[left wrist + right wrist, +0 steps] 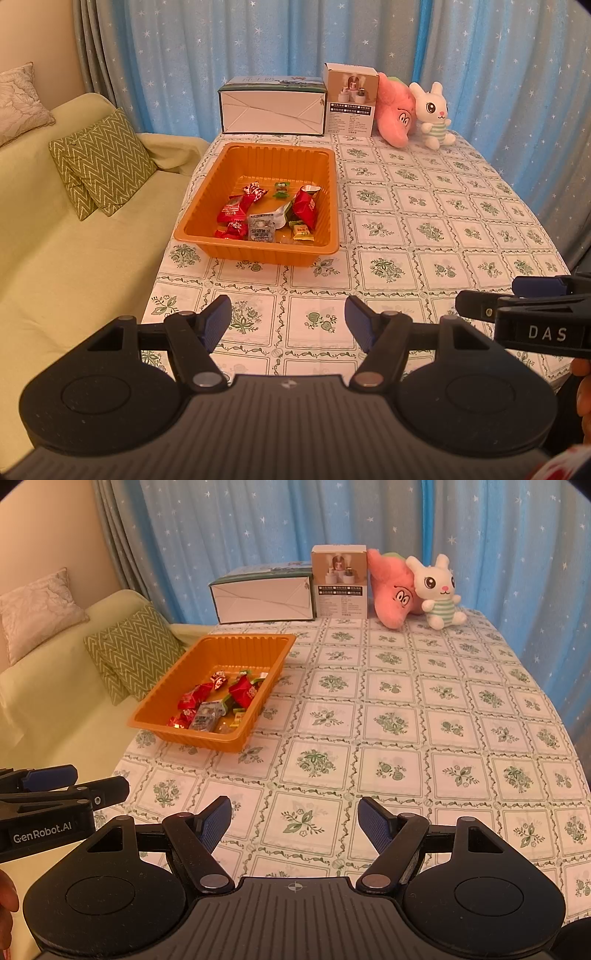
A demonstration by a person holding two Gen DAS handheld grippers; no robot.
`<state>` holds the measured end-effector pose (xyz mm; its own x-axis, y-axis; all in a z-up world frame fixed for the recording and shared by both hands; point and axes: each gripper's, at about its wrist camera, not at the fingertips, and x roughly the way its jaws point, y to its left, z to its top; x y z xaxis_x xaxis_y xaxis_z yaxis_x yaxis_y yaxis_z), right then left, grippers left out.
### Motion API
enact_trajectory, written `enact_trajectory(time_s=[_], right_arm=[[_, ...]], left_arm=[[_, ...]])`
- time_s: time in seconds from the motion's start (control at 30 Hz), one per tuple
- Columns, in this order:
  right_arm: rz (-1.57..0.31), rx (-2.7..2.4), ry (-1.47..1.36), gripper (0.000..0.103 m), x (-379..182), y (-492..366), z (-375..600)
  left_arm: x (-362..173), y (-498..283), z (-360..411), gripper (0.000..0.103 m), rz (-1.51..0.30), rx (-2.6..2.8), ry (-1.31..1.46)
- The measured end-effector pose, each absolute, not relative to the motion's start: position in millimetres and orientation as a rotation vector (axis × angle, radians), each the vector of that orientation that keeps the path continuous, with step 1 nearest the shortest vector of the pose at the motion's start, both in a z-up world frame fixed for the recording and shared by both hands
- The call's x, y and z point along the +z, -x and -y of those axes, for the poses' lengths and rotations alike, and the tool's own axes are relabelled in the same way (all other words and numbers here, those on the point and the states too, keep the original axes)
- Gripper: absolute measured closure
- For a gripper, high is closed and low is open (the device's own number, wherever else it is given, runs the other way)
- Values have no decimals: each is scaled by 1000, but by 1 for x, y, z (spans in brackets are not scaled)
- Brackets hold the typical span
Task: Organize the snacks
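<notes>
An orange plastic tray [258, 254] [207, 740] stands on the table's left side. Inside it lie several wrapped snacks [266, 216] [218, 701]: red packets, a clear one, a yellow one and a small green one. My left gripper [288, 317] hovers open over the near tablecloth, well short of the tray, nothing between its blue pads. My right gripper [295, 814] is open too, over the bare cloth to the tray's right and nearer me. Each gripper shows at the edge of the other's view.
A white carton [273, 109] [264, 598], a small product box [351, 99], a pink plush [393, 110] and a white rabbit plush [434, 114] line the table's far edge. A green sofa [55, 258] with cushions sits left of the table. Blue starred curtains hang behind.
</notes>
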<state>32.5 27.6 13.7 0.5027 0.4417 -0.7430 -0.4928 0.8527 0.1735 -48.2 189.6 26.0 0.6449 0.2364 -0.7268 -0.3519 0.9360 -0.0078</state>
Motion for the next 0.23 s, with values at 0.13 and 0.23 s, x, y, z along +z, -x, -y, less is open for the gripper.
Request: enact_trajectory(time_s=[0.13, 0.23], right_arm=[[-878, 565, 63, 28, 14, -32, -27], [-878, 564, 63, 28, 14, -33, -27]], left_arm=[[26, 48, -188, 37, -798, 332, 153], [26, 49, -186, 37, -791, 336, 155]])
